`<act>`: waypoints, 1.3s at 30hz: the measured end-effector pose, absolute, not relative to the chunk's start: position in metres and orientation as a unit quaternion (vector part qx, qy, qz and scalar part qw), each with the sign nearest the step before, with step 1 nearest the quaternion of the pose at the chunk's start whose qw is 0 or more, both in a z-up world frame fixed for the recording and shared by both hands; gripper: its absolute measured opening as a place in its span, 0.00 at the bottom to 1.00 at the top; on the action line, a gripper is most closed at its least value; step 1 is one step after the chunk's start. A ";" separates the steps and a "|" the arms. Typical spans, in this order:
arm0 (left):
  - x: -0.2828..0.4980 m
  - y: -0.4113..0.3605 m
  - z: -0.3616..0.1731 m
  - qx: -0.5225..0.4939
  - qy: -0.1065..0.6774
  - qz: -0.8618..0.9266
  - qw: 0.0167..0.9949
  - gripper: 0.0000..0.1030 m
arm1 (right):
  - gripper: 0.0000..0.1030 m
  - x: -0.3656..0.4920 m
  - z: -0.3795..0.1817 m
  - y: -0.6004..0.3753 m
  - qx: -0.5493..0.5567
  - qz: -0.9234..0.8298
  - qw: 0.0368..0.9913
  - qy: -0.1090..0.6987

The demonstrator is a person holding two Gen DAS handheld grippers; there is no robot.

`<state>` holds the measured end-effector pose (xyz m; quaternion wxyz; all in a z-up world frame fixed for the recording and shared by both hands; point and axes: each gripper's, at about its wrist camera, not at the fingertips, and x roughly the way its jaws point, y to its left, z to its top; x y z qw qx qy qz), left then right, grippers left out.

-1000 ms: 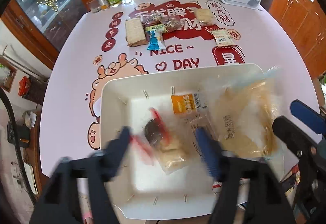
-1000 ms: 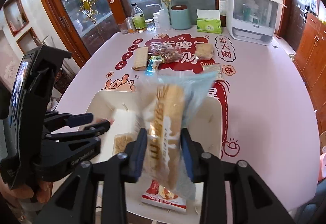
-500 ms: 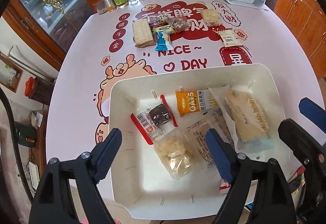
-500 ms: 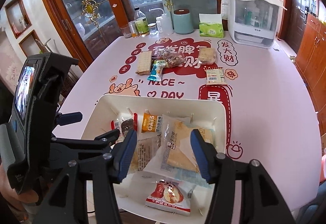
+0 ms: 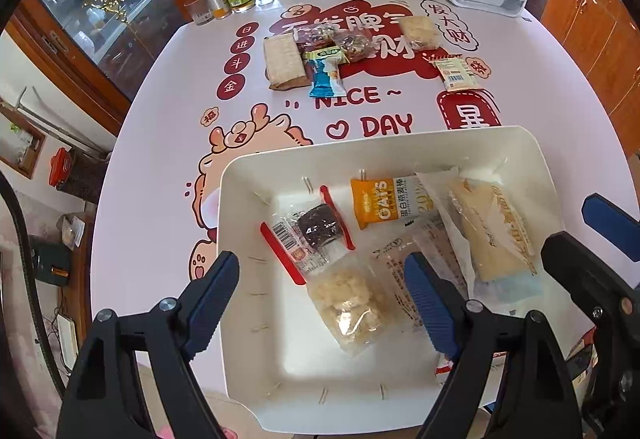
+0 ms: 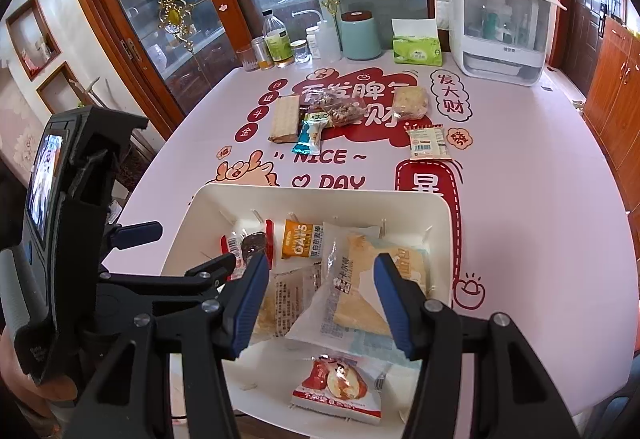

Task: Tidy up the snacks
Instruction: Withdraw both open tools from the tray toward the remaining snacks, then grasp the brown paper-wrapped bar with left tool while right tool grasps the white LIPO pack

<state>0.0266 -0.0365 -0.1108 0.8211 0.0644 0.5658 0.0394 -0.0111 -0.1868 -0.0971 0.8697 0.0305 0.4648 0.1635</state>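
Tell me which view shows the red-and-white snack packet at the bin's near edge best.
The right wrist view: the red-and-white snack packet lies whole and unobstructed at the white bin's near rim. In the left wrist view only a sliver peeks out behind a left gripper finger.

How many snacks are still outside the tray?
6, maybe more hidden: wafer, blue pack, green pack, nut bag, rice cake, barcode packet.

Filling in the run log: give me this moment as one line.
left tongs: open, empty | right tongs: open, empty | white bin: holds OATS bar, bread packet | table: blue wafer packet waits
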 end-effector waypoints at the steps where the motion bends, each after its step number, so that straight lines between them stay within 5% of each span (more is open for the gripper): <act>1: 0.027 -0.035 -0.111 0.063 0.566 0.040 0.821 0.81 | 0.54 -0.010 -0.098 -0.185 0.031 0.163 0.869 0.466; 15: 0.061 -0.007 -0.097 0.041 0.548 0.047 0.834 0.81 | 0.54 0.018 -0.097 -0.171 0.033 0.156 0.871 0.465; 31: 0.163 0.025 0.004 0.057 0.407 0.046 0.911 0.86 | 0.54 0.095 -0.046 -0.188 0.002 0.105 0.902 0.418; 39: 0.239 0.042 0.018 0.055 0.397 0.046 0.915 0.88 | 0.54 0.172 -0.020 -0.209 -0.004 0.072 0.909 0.411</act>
